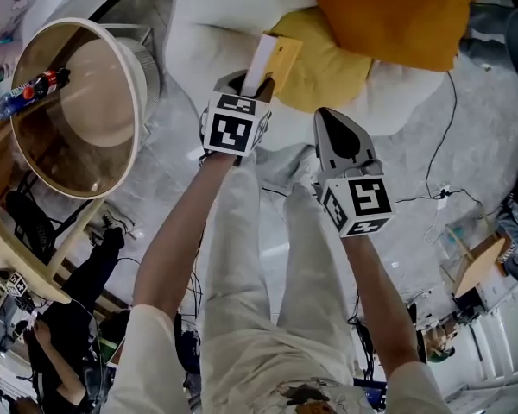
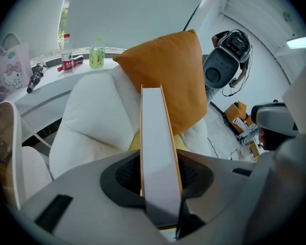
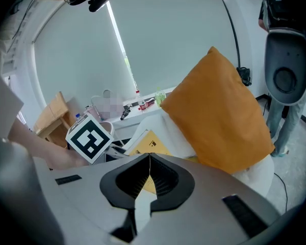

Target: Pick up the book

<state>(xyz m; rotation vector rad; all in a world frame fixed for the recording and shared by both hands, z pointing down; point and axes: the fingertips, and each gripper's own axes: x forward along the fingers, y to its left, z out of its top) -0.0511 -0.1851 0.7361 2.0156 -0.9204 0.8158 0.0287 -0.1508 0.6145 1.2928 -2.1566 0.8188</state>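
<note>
Orange cushion (image 1: 397,11), white chair (image 1: 211,24) — behind book (image 2: 155,137) in left claw (image 1: 250,86)

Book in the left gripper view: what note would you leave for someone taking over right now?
Left gripper: shut on the book, which it holds on edge.
Right gripper: shut, empty, beside the left one.
Book: in front of the orange cushion and white seat, apparently lifted off them.
Done: the pickup.
Left: probably only to keep the grip firm.
</note>
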